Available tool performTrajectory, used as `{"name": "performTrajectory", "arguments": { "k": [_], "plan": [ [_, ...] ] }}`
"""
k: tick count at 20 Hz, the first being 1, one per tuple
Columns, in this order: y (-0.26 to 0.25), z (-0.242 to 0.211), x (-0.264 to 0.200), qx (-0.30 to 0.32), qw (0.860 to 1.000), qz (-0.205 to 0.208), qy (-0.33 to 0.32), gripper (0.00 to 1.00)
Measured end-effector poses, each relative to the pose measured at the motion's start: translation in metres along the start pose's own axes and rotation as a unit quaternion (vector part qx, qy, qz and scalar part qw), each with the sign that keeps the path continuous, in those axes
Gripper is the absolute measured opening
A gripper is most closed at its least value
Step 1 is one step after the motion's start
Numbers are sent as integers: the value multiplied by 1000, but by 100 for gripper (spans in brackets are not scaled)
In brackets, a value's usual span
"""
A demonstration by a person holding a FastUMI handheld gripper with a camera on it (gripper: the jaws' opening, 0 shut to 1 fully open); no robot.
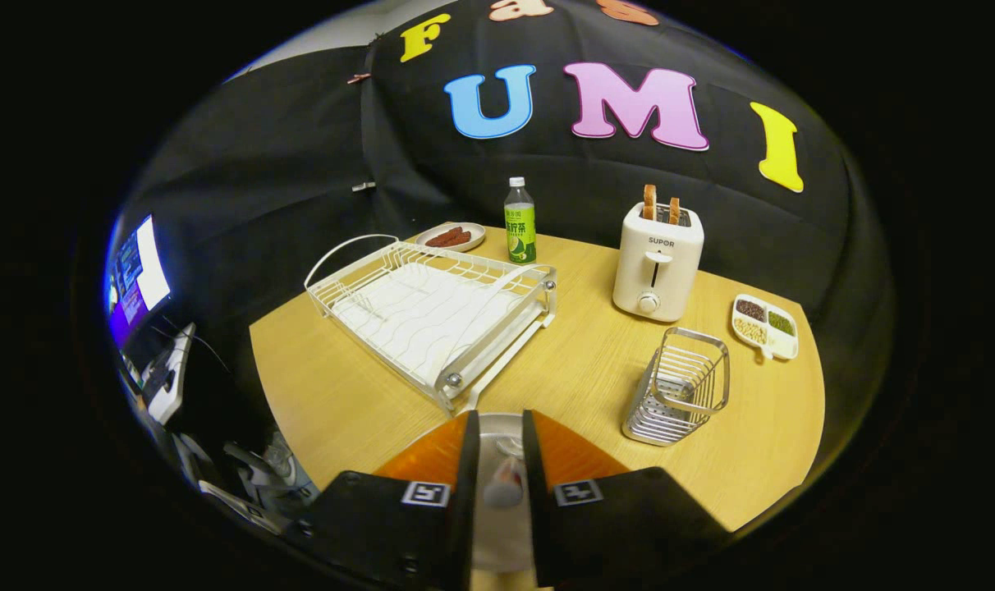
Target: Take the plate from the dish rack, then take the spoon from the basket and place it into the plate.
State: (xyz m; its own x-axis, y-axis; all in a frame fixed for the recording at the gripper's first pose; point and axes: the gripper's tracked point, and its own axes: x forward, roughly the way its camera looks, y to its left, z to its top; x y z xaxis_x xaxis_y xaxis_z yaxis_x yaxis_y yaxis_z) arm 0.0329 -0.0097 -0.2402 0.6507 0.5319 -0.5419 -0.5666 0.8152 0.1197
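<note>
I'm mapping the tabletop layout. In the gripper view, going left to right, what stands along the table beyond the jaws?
Dish rack → small plate of food → green bottle → toaster → wire basket → divided snack dish.

Desk (580, 369): pale yellow wood grain. Dish rack (432, 308): white wire, wavy wire pattern across its bed, chrome end caps. Basket (680, 386): silver wire, horizontal bars. Toaster (657, 261): cream, dark slot rim, two brown toast slices up top. Bottle (520, 222): green label, white cap, clear neck. Small plate (451, 237) behind the rack: pale with reddish-brown food. Sectioned dish (764, 325): white, fillings dark brown, green and beige. Plate (432, 455) under the fingers (468, 468): orange. Spoon (504, 480) between the fingers: silvery handle, reddish-brown towards the end. Square black-and-white markers on the gripper (497, 460) body. Monitor (136, 275) off the desk: blue and white glow.
</note>
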Motion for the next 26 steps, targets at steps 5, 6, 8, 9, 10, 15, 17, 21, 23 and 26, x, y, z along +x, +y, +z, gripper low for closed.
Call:
{"name": "performTrajectory", "arguments": {
  "k": [5, 6, 8, 9, 10, 15, 17, 21, 23, 26],
  "plan": [
    [-7, 43, -11, 39, 999, -11, -30, 98],
    [-12, 53, -13, 37, 998, -23, -41, 98],
    [-22, 74, -22, 42, 996, -52, -62, 99],
    [-26, 86, -29, 50, 994, -65, -75, 99],
    [-28, 99, -37, 59, 991, -78, -89, 98],
    [-33, 164, -97, 67, 971, -156, -169, 98],
    [-25, 191, -122, 82, 958, -178, -207, 98],
    [-4, 224, -166, 100, 933, -224, -263, 98],
    [3, 227, -183, 96, 921, -256, -277, 98],
    [18, 221, -200, 100, 907, -291, -286, 98]
  ]
}}
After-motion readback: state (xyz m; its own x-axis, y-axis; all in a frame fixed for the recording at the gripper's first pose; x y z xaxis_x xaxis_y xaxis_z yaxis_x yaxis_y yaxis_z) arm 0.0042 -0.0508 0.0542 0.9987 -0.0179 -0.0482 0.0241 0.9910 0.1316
